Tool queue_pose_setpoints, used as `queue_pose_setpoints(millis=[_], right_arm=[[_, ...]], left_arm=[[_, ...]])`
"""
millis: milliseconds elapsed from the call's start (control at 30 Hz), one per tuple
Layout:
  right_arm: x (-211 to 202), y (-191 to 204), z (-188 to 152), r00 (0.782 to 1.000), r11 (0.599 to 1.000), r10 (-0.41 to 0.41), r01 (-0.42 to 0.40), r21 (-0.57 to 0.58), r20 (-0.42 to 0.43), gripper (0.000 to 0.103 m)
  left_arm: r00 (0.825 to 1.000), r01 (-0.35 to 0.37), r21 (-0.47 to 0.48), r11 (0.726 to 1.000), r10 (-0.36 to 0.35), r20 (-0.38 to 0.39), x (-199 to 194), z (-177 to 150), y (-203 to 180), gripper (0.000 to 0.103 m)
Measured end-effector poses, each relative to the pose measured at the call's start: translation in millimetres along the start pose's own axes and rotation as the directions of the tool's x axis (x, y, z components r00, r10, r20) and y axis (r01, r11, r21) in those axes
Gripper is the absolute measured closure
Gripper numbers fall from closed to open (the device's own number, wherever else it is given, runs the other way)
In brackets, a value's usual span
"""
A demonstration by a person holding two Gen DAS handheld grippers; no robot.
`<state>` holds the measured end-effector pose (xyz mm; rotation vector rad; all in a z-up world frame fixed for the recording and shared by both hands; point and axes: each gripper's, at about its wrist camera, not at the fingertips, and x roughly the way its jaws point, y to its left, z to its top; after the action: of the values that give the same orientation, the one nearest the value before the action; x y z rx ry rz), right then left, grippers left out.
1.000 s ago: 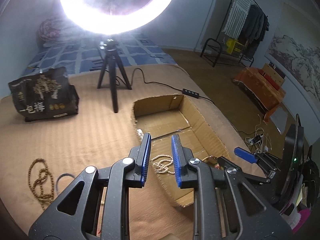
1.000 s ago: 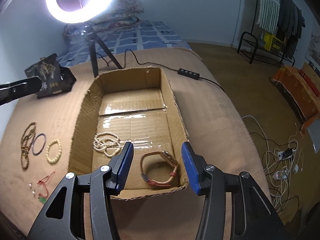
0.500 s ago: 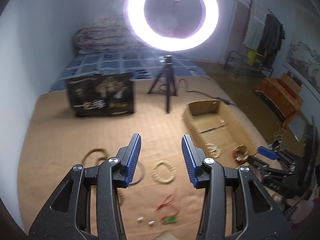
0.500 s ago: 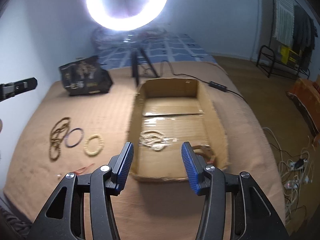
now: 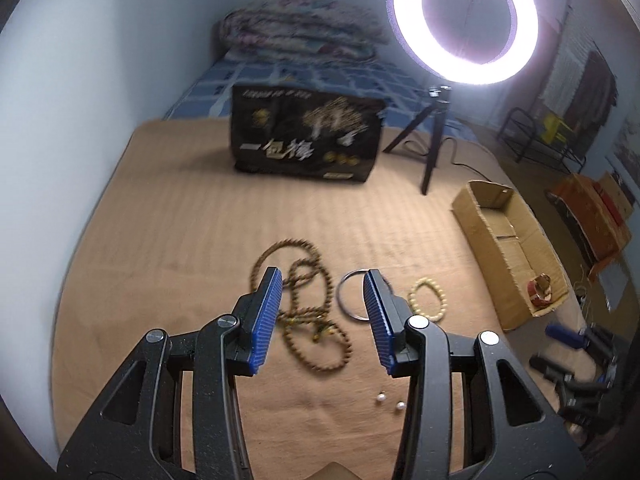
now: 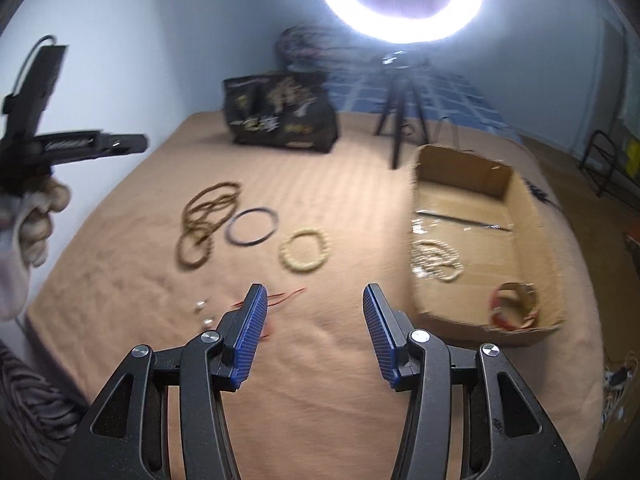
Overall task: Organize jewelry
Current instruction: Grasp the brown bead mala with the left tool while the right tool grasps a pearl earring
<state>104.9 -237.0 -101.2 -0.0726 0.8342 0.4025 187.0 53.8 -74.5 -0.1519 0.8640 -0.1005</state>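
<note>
On the tan blanket lie a brown bead necklace (image 5: 308, 308) (image 6: 208, 216), a dark bangle (image 5: 352, 292) (image 6: 252, 227), a cream bead bracelet (image 5: 427, 300) (image 6: 305, 250), two pearl earrings (image 5: 388, 402) (image 6: 202, 312) and a red cord (image 6: 280, 300). The cardboard box (image 5: 472, 216) (image 6: 532, 240) holds a white bead necklace (image 6: 436, 260) and a red-brown bracelet (image 5: 540, 288) (image 6: 514, 306). My left gripper (image 5: 324, 316) is open and empty above the brown necklace. My right gripper (image 6: 314, 336) is open and empty over the blanket, left of the box.
A black printed bag (image 5: 306, 136) (image 6: 282, 110) stands at the back. A lit ring light on a tripod (image 5: 434, 144) (image 6: 400, 120) stands behind the box. The right gripper shows at the lower right of the left wrist view (image 5: 568, 344).
Both grippers have swung left, away from the box. The left gripper opened wider and now hangs over the brown necklace. The right gripper now faces the loose jewelry.
</note>
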Motion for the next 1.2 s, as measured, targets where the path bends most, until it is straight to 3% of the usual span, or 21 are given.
queue_pose_setpoints(millis=[133,333,533,667,1133,1200], right_arm=[[13.5,18.5,-6.6,0.998,0.999,0.045,-0.046,-0.028,-0.036,0.054],[30.2,40.2,-15.0,0.992,0.991,0.096,-0.103,-0.090,-0.078,0.054],[41.7,50.2,-18.5,0.985,0.981,0.133,-0.146,-0.127,-0.106,0.054],[51.2,53.1,-22.0,0.980,0.975,0.152,-0.170,-0.143,-0.131,0.054],[88.7,81.5,-26.9,0.955,0.936,0.184,-0.243,-0.255,-0.234,0.055],[93.3,82.7,-26.2,0.950,0.934,0.190,-0.253,-0.253,-0.246,0.059]], left_arm=[[0.999,0.003,-0.047,0.999,-0.004,-0.036,13.7,-2.4,17.1,0.060],[0.994,0.032,-0.009,0.999,-0.033,-0.103,38.0,-10.1,21.6,0.060],[0.987,0.088,0.194,0.977,-0.060,-0.147,52.9,-23.4,-2.9,0.060],[0.982,0.078,0.303,0.950,-0.020,-0.189,72.8,-36.0,-12.5,0.058],[0.975,0.074,0.330,0.941,0.002,-0.222,115.7,-35.5,2.0,0.058],[0.976,0.071,0.332,0.941,0.003,-0.219,118.5,-35.5,4.4,0.058]])
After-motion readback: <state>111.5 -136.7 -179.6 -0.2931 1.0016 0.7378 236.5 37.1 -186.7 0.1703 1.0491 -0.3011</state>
